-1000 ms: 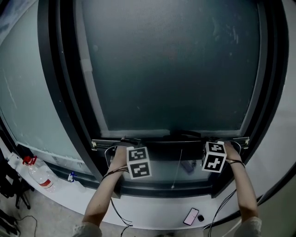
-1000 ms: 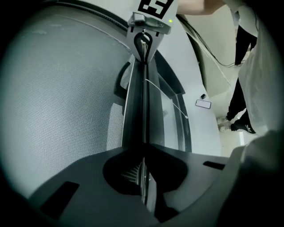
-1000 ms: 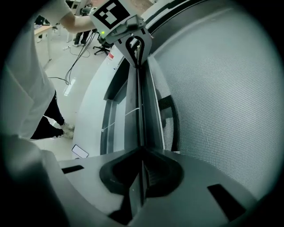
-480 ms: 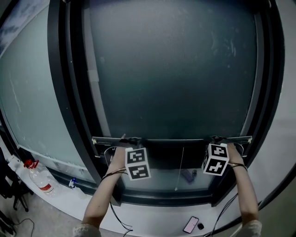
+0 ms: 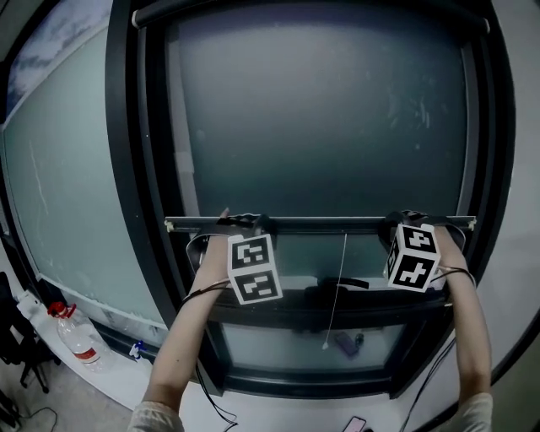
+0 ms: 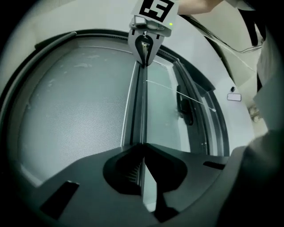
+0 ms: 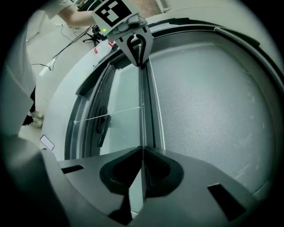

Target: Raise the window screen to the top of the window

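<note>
Window screen [image 5: 321, 126] is part-way up. Its bottom bar [image 5: 321, 224] sits level at roughly mid-height of the window frame [image 5: 126, 169], with mesh filling everything above the bar up to the top housing [image 5: 312, 12].

Left gripper [image 6: 143, 150] is on the bar's left end, fingers closed on the bar's thin edge. Right gripper [image 7: 143, 153] is on the bar's right end, fingers likewise pinched on that edge. The marker cubes [image 5: 253, 268] hang just below the bar.

A pull cord [image 5: 336, 291] drops from the bar's middle, its end hanging free. Below the bar there is bare glass and a dark window handle [image 5: 342, 284], close by the cord.

Well below the bar to the left is a clear bottle [image 5: 74, 333] — red cap, red label, print too small to read. A phone [image 7: 46, 142] lies on the pale surface well below the bar.

Only graphics that resolve — the black-and-white square markers on the cubes.
</note>
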Demonstrator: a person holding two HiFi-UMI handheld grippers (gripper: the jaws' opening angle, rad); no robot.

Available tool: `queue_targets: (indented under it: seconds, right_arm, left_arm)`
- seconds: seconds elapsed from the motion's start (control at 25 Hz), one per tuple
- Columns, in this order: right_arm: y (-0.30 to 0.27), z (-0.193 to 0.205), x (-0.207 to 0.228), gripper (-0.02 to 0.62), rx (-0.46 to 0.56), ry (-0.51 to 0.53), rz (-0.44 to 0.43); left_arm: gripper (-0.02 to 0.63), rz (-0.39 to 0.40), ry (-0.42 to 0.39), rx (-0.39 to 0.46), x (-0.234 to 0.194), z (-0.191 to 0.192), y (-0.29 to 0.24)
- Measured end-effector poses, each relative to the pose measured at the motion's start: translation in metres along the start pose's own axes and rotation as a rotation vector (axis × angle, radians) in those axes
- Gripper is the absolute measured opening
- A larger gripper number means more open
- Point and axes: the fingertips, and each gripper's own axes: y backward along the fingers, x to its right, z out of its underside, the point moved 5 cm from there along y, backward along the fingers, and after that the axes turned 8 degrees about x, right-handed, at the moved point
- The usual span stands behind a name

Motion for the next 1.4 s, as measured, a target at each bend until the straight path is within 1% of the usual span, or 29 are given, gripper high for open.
queue_targets:
  seconds: [0.16, 0.4, 0.56, 0.8, 1.08, 1.2, 1.28, 1.4]
  right_arm:
    - [0.019, -0.006, 0.046, 0.020, 0.000, 0.001, 0.037]
    - [0.045, -0.016, 0.111, 0.020, -0.009, 0.004, 0.122]
    - [0.058, -0.021, 0.144, 0.020, -0.003, -0.005, 0.184]
    - [0.082, -0.034, 0.193, 0.021, 0.008, 0.014, 0.244]
    - [0.106, -0.044, 0.255, 0.021, -0.006, 0.039, 0.324]
    - [0.117, -0.049, 0.281, 0.021, -0.020, 0.055, 0.361]
    - [0.122, -0.052, 0.294, 0.020, -0.033, 0.066, 0.379]
    - [0.125, -0.054, 0.311, 0.021, -0.034, 0.084, 0.421]
  left_arm:
    - [0.018, -0.023, -0.030, -0.014, -0.047, -0.008, 0.012]
    - [0.018, -0.123, -0.041, 0.001, -0.113, -0.017, 0.033]
    - [0.018, -0.163, -0.046, 0.014, -0.148, -0.021, 0.044]
    - [0.018, -0.236, -0.050, 0.040, -0.198, -0.026, 0.061]
    - [0.018, -0.292, -0.101, -0.023, -0.263, -0.040, 0.080]
    - [0.018, -0.334, -0.105, -0.004, -0.289, -0.044, 0.090]
    - [0.018, -0.348, -0.106, 0.009, -0.302, -0.045, 0.094]
    - [0.018, -0.367, -0.113, -0.011, -0.321, -0.048, 0.097]
